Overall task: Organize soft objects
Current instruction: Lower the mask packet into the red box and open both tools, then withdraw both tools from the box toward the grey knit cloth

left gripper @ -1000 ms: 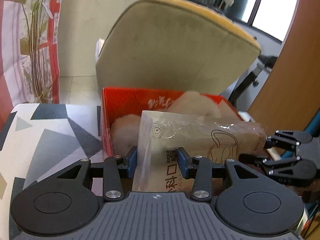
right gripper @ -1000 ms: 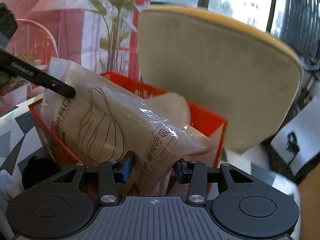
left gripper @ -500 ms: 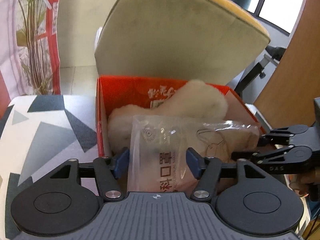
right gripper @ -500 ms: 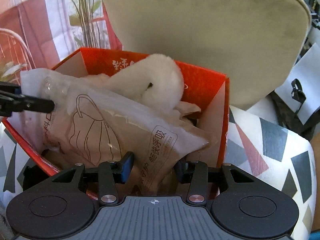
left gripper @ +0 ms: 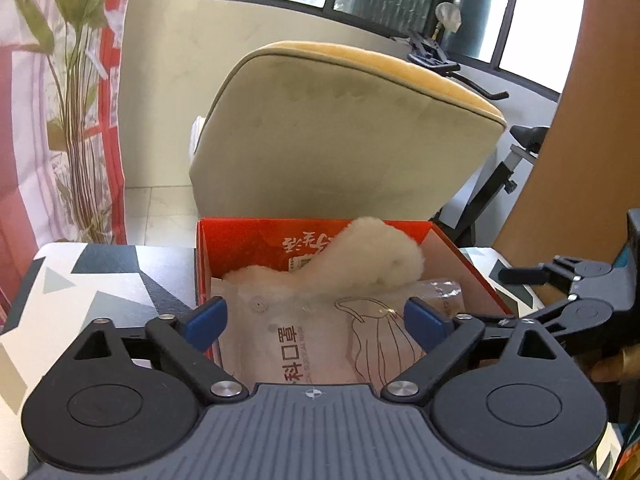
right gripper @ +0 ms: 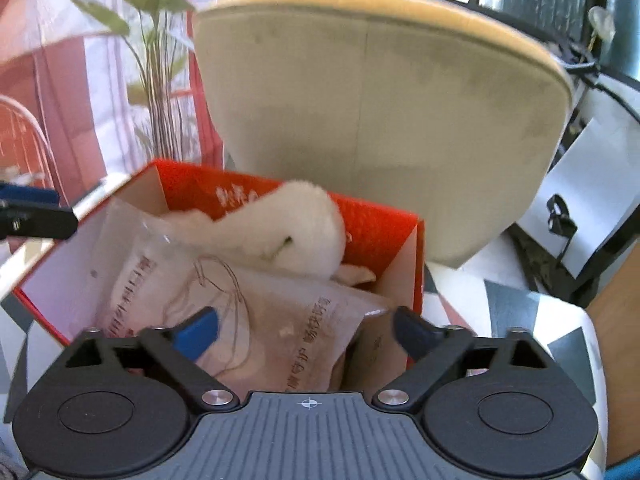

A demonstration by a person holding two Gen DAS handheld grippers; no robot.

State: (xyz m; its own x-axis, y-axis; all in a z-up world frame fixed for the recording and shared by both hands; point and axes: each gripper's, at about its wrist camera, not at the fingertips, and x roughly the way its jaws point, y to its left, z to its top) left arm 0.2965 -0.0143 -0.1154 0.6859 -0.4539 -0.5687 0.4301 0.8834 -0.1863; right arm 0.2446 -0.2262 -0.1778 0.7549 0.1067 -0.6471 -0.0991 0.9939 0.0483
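A clear packet of face masks point(left gripper: 312, 340) lies in the red cardboard box point(left gripper: 248, 240), leaning against a cream plush piece point(left gripper: 376, 256). My left gripper point(left gripper: 316, 320) hovers at the box's near edge. Its jaws are opening wide, with the packet between them and the blue pads off it. From the other side, my right gripper point(right gripper: 307, 332) is also opening over the packet point(right gripper: 280, 320), its pads clear of the plastic. The plush point(right gripper: 304, 220) curls against the box's far wall point(right gripper: 384, 232). The right gripper point(left gripper: 502, 299) also shows beside the box.
The box stands on a table with a grey, white and black triangle cloth point(left gripper: 100, 292). Behind it rises a beige chair back with a yellow rim point(left gripper: 344, 132). A plant point(left gripper: 76, 120) stands at the left, a wooden panel point(left gripper: 580, 140) at the right.
Both grippers have let go of the mask packet and spread their jaws wide. The packet has dropped from upright to lying in the box. Both grippers have pulled back and up a little.
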